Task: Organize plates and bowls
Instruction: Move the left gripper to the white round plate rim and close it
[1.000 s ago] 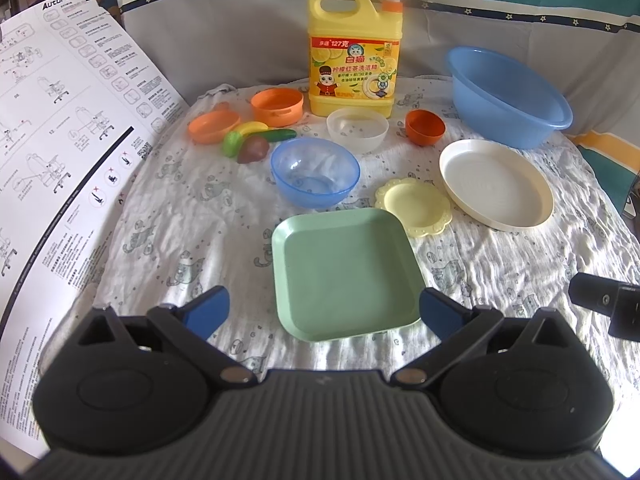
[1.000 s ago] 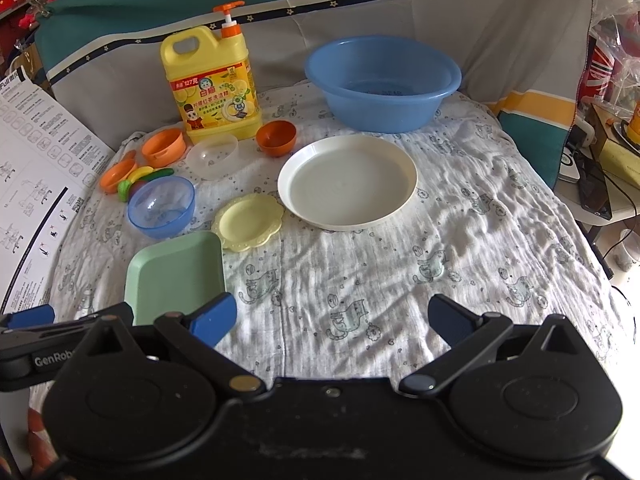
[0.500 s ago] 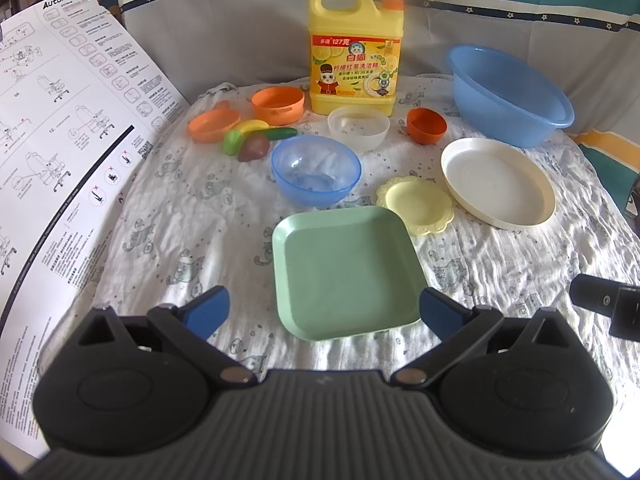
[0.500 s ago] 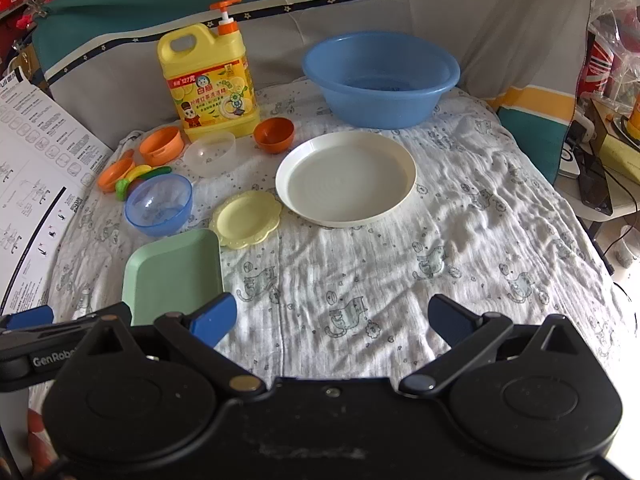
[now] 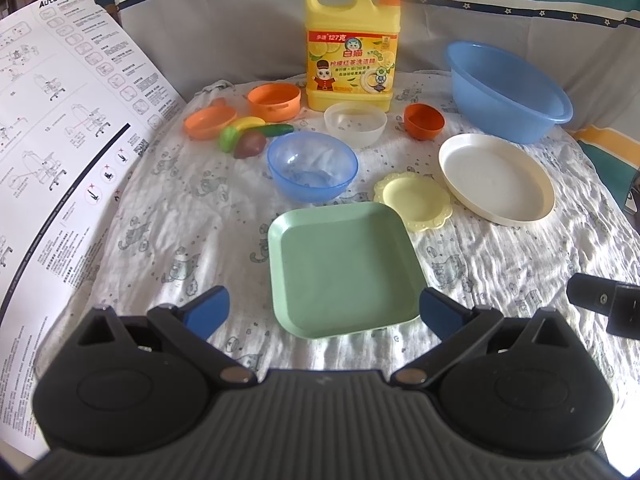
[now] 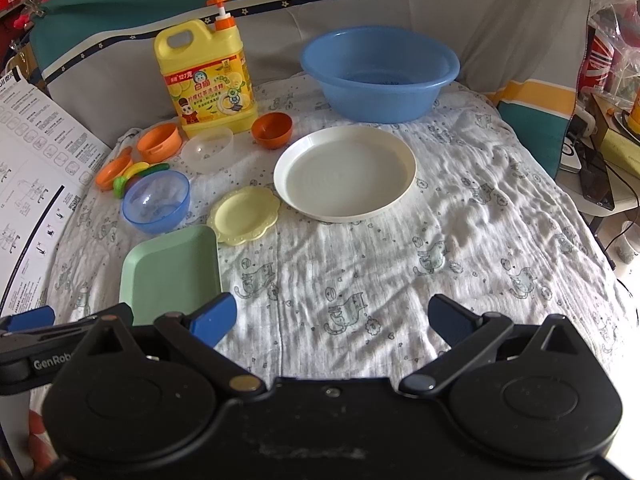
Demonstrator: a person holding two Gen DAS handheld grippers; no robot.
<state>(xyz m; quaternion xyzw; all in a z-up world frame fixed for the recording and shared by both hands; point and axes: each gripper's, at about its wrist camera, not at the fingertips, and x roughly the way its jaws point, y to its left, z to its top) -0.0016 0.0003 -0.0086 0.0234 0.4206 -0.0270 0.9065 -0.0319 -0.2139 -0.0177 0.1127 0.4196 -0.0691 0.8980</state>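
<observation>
My left gripper (image 5: pixel 322 308) hangs spread wide over the near edge of the green square plate (image 5: pixel 340 264), holding nothing. My right gripper (image 6: pixel 332 320) is equally wide above bare cat-print cloth (image 6: pixel 460 240). The yellow scalloped saucer (image 6: pixel 245 215) touches the green plate's far corner, just beside the white round plate (image 6: pixel 346 174). Behind sit a blue bowl (image 5: pixel 312 166), clear bowl (image 5: pixel 355 123), orange cup (image 5: pixel 424 121), toy fruit (image 5: pixel 248 136), the detergent jug (image 5: pixel 352 50) and the blue basin (image 6: pixel 380 74) at the far edge.

Green square plate (image 5: pixel 344 268) flat; yellow plate (image 5: pixel 414 201) touching its corner.
</observation>
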